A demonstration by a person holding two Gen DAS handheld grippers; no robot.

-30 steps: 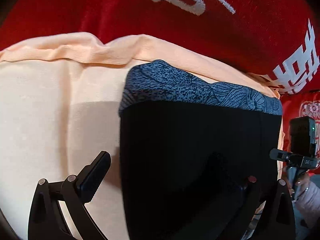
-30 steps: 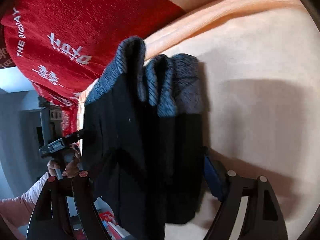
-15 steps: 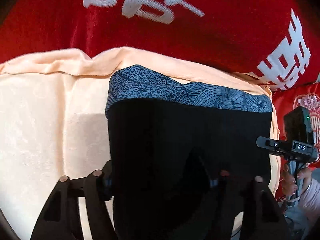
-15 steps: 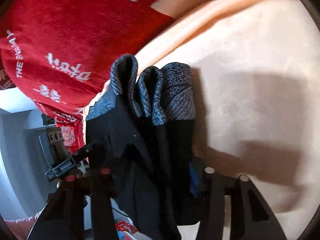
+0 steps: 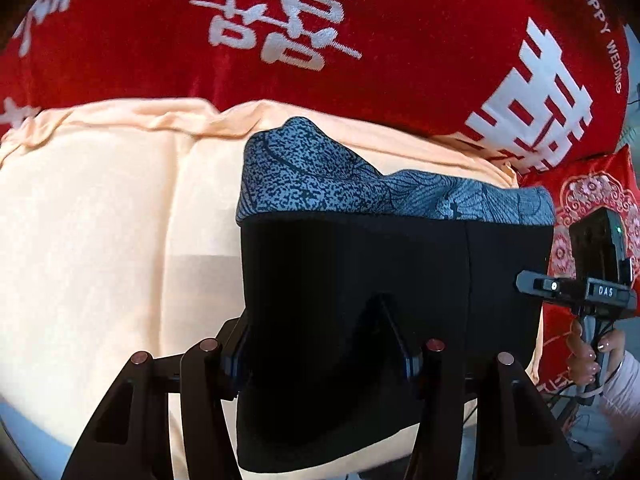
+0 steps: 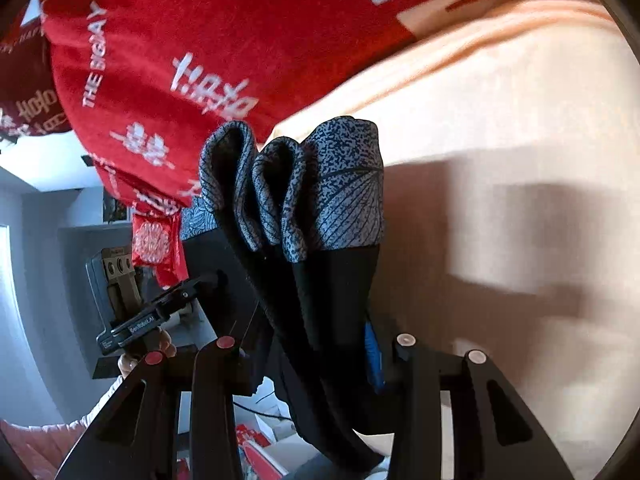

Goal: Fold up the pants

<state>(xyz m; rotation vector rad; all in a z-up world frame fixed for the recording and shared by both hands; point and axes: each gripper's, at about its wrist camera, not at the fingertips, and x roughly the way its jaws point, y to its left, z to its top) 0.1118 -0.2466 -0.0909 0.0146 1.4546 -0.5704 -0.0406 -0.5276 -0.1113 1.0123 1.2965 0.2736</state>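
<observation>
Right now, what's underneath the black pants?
The peach sheet shows around and under the black pants; a red blanket lies beyond. Whatever sits directly beneath the pants is covered.

A red blanket (image 5: pixel 400 40) with white characters fills the top of both views. Below it lies a pale peach sheet (image 5: pixel 100 240). Grey walls (image 6: pixel 44 280) show at the lower left of the right view.

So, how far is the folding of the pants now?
Partly done. The black pants are already doubled into several layers, which bunch up in the right wrist view. Both the left gripper and the right gripper are clamped on the cloth. Left: lay it flat on the peach sheet, smooth it and let go.
</observation>
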